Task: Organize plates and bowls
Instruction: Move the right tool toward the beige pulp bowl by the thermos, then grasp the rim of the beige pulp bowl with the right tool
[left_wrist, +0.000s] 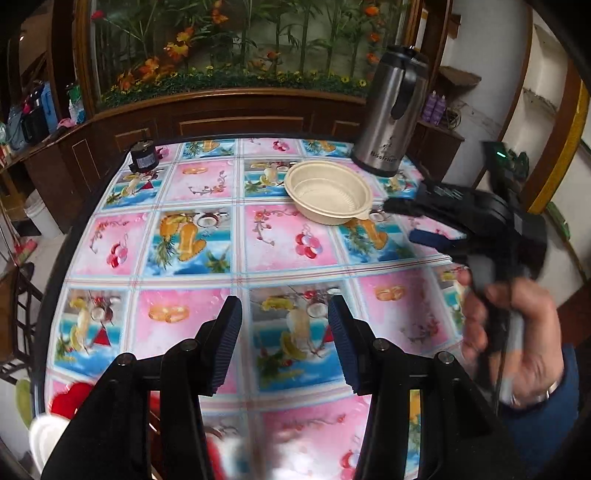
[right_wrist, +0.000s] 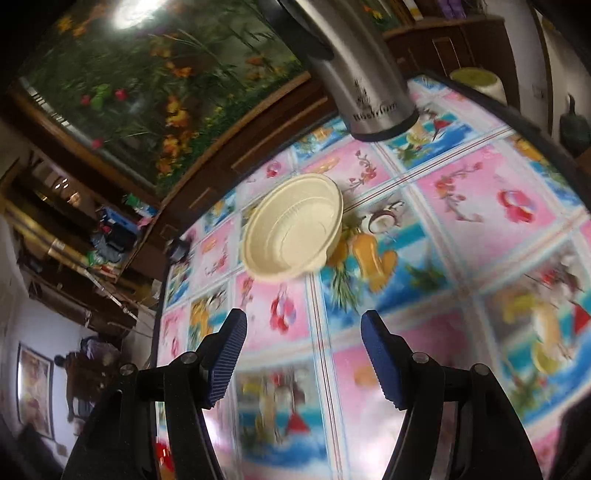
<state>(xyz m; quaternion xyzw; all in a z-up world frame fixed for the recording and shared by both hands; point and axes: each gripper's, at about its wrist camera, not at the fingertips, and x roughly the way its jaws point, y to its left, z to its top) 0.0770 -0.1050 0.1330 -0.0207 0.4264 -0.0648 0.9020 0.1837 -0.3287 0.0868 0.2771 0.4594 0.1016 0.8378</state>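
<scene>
Your right gripper (right_wrist: 304, 354) has its jaws spread wide with nothing between them, and the cream bowl (right_wrist: 293, 229) sits straight ahead of it and a little to its left, upright on the surface (right_wrist: 480, 206) with its mouth open. Judging from that line-up, the step in hand is reaching for this bowl. Seen from your left gripper (left_wrist: 284, 339), whose jaws are also apart and empty, the bowl lies ahead and to the right, with the right gripper's tips just beside its rim, close to the small pouring lip (left_wrist: 364, 214). For a clean pickup, bring one finger inside the wall and the other outside, so the pads pinch the rim rather than skate over it; the bowl looks thin and light, so it will likely slide if you nudge it before closing. Close gently, since a thin wall may flex. The steel flask (right_wrist: 365, 77) stands just beyond the bowl, near but apart from it, so approach from your side and lift straight up before you carry anything sideways. Low on the left gripper's left, at the near edge, something white (left_wrist: 44, 439) and red shows, too blurred to name. Keep the left gripper well apart from the bowl.
</scene>
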